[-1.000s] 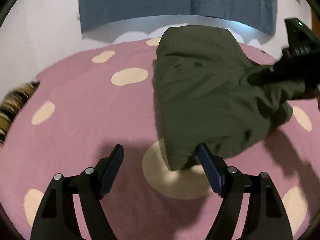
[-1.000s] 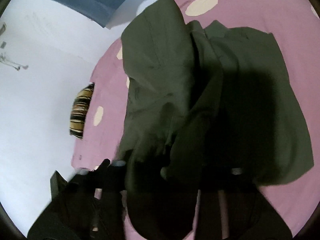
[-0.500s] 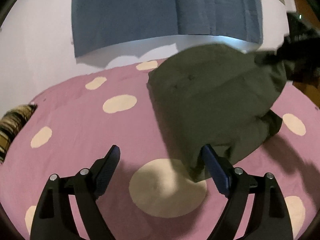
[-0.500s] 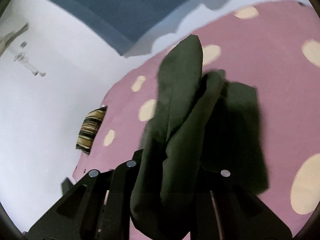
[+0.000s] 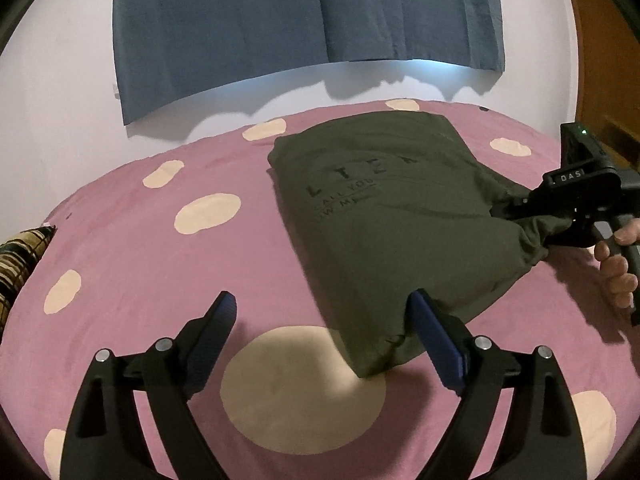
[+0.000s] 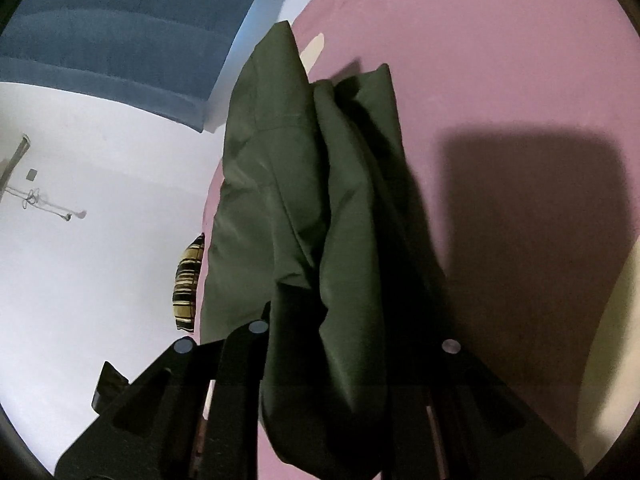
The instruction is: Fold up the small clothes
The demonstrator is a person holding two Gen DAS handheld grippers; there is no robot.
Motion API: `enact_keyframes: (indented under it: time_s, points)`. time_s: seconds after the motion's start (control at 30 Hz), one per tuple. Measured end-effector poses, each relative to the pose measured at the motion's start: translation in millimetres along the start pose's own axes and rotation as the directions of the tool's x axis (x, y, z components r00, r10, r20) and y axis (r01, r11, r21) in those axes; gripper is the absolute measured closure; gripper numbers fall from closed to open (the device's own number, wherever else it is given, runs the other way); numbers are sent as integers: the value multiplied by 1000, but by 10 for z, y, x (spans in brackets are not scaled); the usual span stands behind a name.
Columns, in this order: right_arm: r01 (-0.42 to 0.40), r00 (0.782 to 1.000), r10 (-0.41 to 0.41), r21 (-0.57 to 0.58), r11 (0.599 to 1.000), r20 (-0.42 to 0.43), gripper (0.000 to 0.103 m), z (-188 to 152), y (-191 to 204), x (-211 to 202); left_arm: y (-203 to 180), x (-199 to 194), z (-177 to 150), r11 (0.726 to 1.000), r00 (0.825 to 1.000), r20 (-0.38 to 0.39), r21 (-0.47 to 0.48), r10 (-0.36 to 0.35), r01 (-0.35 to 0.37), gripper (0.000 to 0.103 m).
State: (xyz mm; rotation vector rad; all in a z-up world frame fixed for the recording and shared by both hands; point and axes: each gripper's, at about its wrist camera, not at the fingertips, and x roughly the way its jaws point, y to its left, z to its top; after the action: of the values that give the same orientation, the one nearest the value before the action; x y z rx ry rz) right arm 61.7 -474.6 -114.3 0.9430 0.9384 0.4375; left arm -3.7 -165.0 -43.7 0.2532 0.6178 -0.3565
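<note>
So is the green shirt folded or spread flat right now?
Folded. The green shirt lies doubled into a compact block on the bedspread, one bunched end clamped in the right gripper.

My left gripper point(image 5: 322, 322) is matte black with blue-padded fingers point(image 5: 434, 344) and silver screws. My right gripper point(image 5: 576, 204) carries white lettering and a green light at its twelve o'clock.

A bedroom: spotted pink bedspread point(image 5: 140, 248), blue curtain point(image 5: 280, 20).
</note>
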Motion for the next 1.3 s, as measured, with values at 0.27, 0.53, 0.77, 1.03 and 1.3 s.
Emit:
enact_keyframes:
  time_s: [0.27, 0.53, 0.77, 1.03, 1.3]
  points:
    - [12, 999, -11, -31, 999, 38, 44, -166, 327, -191, 19, -11, -8, 1000, 1000, -12, -26, -7, 7, 15]
    - [147, 989, -144, -108, 983, 30, 49, -376, 282, -325, 39, 9, -2, 999, 999, -26, -46, -29, 28, 15]
    - [124, 992, -122, -63, 990, 34, 65, -360, -31, -297, 61, 71, -2, 994, 996, -54, -83, -77, 72, 14]
    - [92, 995, -91, -57, 994, 28, 63, -347, -62, -280, 103, 65, -25, 990, 993, -45, -96, -105, 100, 14]
    - [121, 992, -118, -91, 988, 37, 36, -240, 106, -609, 325, -301, -3, 973, 976, 6, -74, -219, 219, 14]
